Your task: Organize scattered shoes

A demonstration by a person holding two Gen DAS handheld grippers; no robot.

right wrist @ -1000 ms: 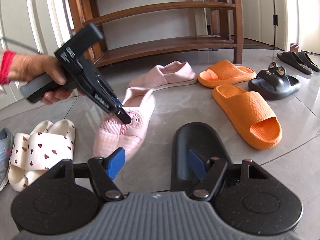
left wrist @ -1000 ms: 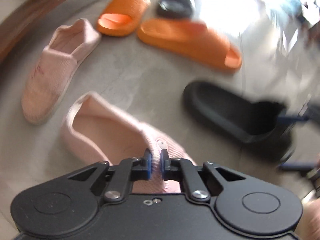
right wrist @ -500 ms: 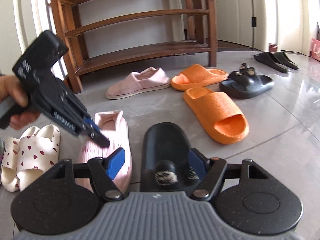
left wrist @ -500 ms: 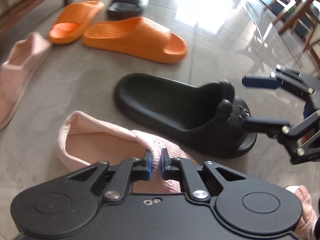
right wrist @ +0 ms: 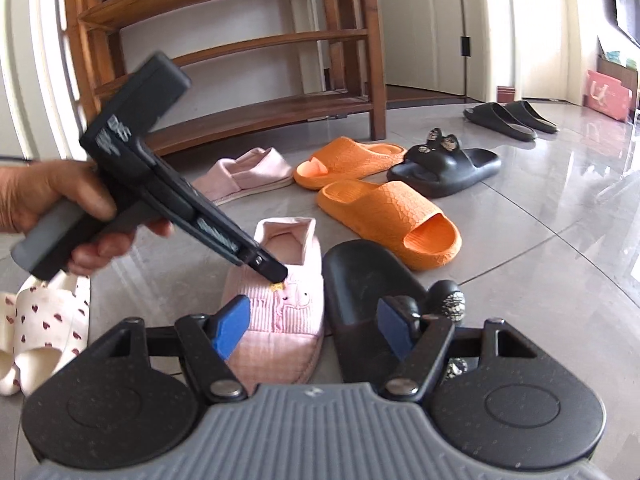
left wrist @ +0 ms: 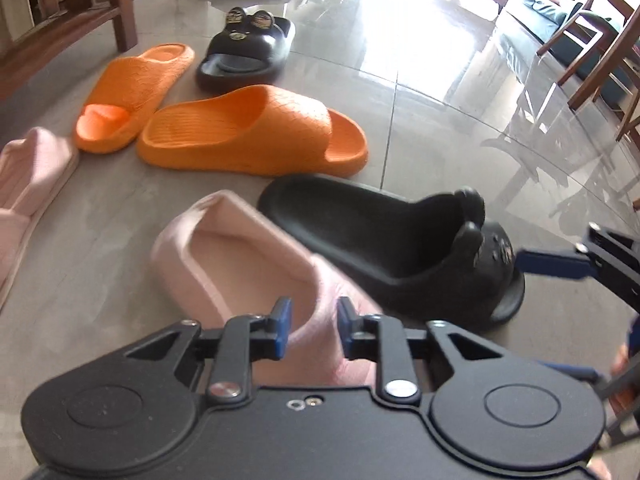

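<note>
A pink knit slipper (left wrist: 240,256) lies on the grey floor beside a black slide (left wrist: 380,240), heels pointing the same way. My left gripper (left wrist: 312,328) hovers over the slipper's upper (right wrist: 280,320) with its jaws opening; the fabric sits between the blue pads, which no longer pinch it. In the right wrist view the left gripper (right wrist: 276,274) touches the top of the slipper, held by a hand (right wrist: 52,196). My right gripper (right wrist: 314,330) stands open low over the toes of the slipper and the black slide (right wrist: 360,276), gripping nothing. One of its fingers (left wrist: 552,265) shows by the slide's toe.
A second pink slipper (right wrist: 252,172) lies near the wooden shoe rack (right wrist: 240,116). Two orange slides (right wrist: 392,220) (right wrist: 348,158), a black slide with ears (right wrist: 444,168) and a black pair (right wrist: 508,118) lie beyond. White heart-print slides (right wrist: 40,328) sit at the left. Chairs (left wrist: 600,40) stand far right.
The left gripper carried the pink slipper sideways to the black slide, and its jaws, shut on the upper before, have now parted. The right gripper drew slightly closer over the black slide.
</note>
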